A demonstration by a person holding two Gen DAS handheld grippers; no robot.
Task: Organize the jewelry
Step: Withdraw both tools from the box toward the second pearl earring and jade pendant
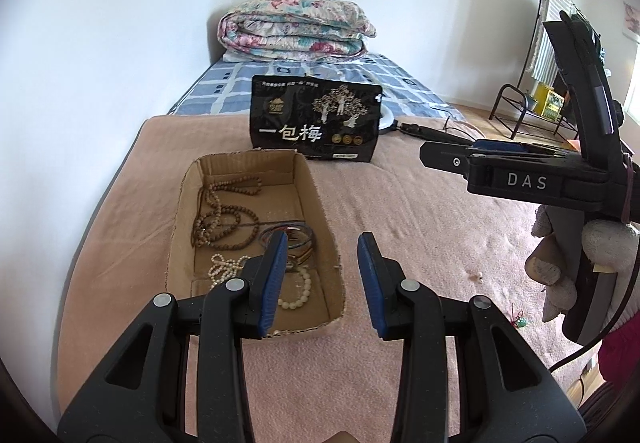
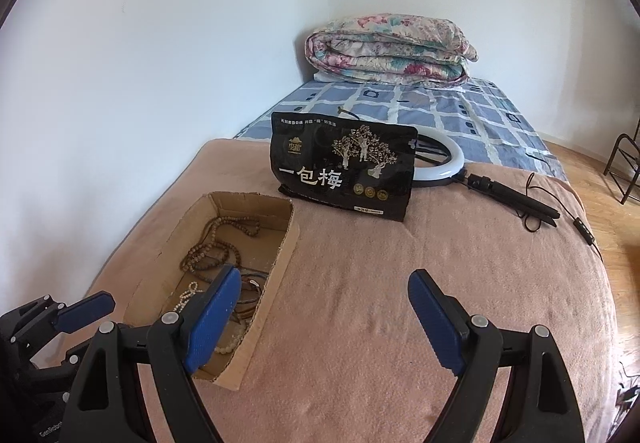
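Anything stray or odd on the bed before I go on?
Yes. A small pale bead and a tiny green charm on red cord lie loose on the pink blanket, right of the cardboard box holding the other jewelry. The box's edges look ragged.

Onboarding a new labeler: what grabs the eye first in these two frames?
First, the black snack bag with big white characters, standing upright mid-bed on the pink blanket. Just in front of it to the left, an open cardboard box holds brown bead strands, bangles and pale bead bracelets. Both tools, left and right, hang open and empty above the blanket.
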